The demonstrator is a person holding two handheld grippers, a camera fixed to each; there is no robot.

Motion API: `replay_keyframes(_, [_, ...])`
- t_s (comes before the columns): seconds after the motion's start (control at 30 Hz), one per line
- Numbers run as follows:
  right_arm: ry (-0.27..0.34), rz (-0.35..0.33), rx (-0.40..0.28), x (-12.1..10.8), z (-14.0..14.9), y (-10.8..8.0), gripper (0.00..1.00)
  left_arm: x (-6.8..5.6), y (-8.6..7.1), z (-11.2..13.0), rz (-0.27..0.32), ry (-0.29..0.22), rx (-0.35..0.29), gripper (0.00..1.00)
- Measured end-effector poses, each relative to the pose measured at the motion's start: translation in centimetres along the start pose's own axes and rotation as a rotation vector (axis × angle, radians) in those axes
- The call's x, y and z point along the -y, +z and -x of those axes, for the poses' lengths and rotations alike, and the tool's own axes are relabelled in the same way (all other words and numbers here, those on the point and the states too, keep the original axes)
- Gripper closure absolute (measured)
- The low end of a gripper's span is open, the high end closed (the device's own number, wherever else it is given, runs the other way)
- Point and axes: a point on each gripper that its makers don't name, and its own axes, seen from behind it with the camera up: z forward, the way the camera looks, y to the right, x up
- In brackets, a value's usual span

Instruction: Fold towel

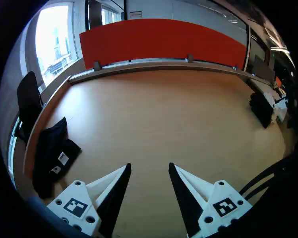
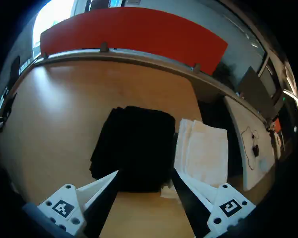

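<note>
Two claws, both with jaws spread wide and nothing between them.

1. Right claw: its fingertips frame the near edge of a black towel. Whether the tips touch the fabric cannot be told.
2. Left claw: it hangs above bare counter, with no cloth near its fingers.
3. In the right gripper view the black towel lies at centre as a compact rectangle and looks already folded. A white towel, also folded, lies just beside it at 3 o'clock.
4. In the left gripper view a dark cloth with tags lies rumpled at 8 o'clock, by the counter edge. A chair stands at 9 o'clock and a red partition runs across at 12 o'clock.

Assessment: the step in hand appears to be either a further fold of the black towel or fetching the rumpled cloth. The frames do not settle which.

Recommendation: for a further fold, take the two near corners, one per claw, pinching all layers. Lift low, carry them evenly toward 12 o'clock and match the edges before letting go. Keep clear of the white towel so that it is not dragged.
</note>
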Motion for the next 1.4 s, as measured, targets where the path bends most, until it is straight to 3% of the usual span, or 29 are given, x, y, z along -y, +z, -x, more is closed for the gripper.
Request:
replay_keyframes(0.33, [0.119, 0.018, -0.177, 1.6, -4.1, -1.8, 0.09, 0.3, -0.2, -0.5, -0.007, -0.007, -0.013, 0.31])
replay_keyframes(0.5, [0.164, 0.037, -0.229, 1.9, -5.0, -2.1, 0.09, 0.4, -0.2, -0.6, -0.011, -0.010, -0.019, 0.31])
replay_keyframes(0.7, [0.184, 0.054, -0.260, 2.4, -5.2, -2.2, 0.09, 0.7, -0.4, -0.8, -0.016, -0.016, -0.027, 0.31])
replay_keyframes(1.2, [0.225, 0.104, -0.516, 3.0, -10.1, -5.7, 0.09, 1.7, -0.8, -4.0, -0.040, -0.020, -0.107, 0.31])
replay_keyframes(1.4, [0.228, 0.119, -0.568, 3.3, -11.1, -6.7, 0.08, 1.9, -1.0, -5.6, -0.047, -0.016, -0.151, 0.31])
